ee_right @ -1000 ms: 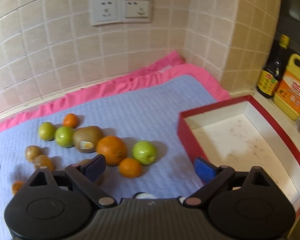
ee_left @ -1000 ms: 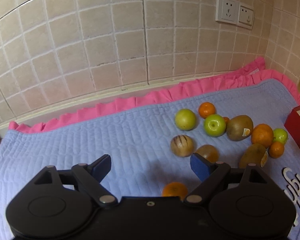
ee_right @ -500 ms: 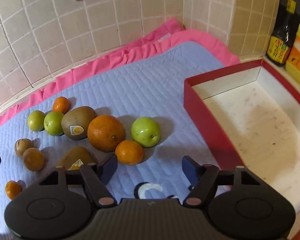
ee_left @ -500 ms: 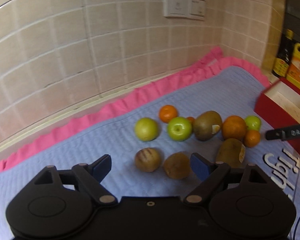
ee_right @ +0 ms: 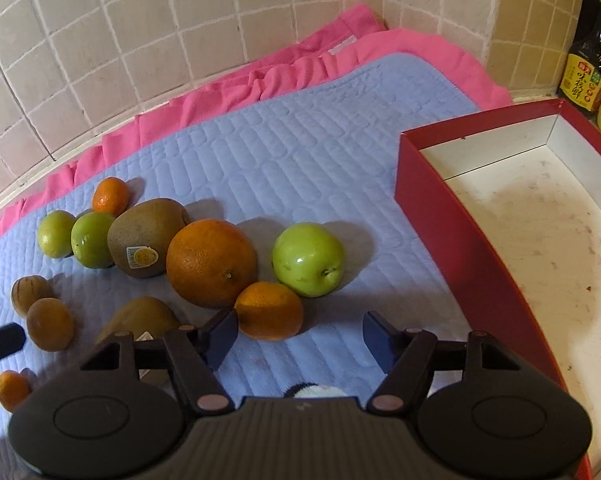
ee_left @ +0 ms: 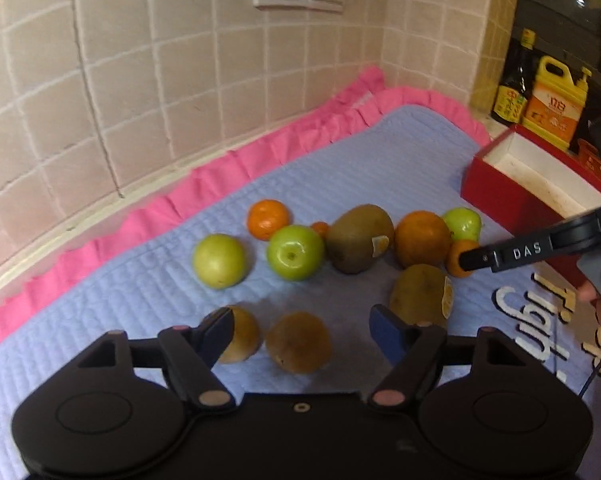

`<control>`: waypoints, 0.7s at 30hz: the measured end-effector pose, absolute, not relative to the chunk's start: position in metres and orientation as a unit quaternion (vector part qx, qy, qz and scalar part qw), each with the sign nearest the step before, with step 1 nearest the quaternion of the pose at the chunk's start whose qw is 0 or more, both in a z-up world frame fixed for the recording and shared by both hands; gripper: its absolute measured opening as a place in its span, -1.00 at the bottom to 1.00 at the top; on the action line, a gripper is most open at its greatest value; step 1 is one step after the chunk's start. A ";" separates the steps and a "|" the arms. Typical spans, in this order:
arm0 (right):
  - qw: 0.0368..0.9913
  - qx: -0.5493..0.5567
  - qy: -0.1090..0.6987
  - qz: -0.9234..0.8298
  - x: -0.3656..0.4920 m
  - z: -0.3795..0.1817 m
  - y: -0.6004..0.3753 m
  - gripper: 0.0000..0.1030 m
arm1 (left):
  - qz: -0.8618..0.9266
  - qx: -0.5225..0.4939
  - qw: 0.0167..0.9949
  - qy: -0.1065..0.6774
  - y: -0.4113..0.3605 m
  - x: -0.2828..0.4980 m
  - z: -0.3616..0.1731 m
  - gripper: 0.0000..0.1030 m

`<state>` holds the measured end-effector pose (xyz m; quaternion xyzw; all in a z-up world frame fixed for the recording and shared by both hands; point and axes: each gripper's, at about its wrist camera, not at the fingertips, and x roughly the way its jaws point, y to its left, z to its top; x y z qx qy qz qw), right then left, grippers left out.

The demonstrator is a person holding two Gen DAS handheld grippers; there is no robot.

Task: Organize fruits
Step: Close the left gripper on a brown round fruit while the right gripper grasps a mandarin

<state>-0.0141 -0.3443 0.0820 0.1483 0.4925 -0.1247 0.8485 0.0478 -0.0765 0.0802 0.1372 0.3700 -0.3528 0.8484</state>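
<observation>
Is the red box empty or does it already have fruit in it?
Empty as far as shown: the red box shows only its bare, stained white floor; its near end is out of frame.

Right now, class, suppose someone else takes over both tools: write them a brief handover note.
Left tool: open, jaws just been closing, a brown fruit between them, not gripped.
Right tool: open, jaws just been closing, the small orange just ahead, by its left finger, not gripped.
All fruit lies on the blue mat: big orange, green apple, kiwi, others.
Red box: no fruit in the part seen.
Done: nothing boxed. Left: move every fruit.
</observation>
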 end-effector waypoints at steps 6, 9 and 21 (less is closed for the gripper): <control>0.849 0.153 0.492 -0.118 -0.005 0.076 -0.342 0.37 | -0.361 0.146 0.835 0.389 -0.085 0.059 0.066 0.45; 0.846 0.158 0.496 -0.115 -0.001 0.072 -0.341 0.37 | -0.368 0.149 0.833 0.386 -0.089 0.059 0.063 0.43; 0.845 0.169 0.494 -0.117 0.001 0.068 -0.341 0.20 | -0.374 0.166 0.827 0.386 -0.100 0.050 0.059 0.21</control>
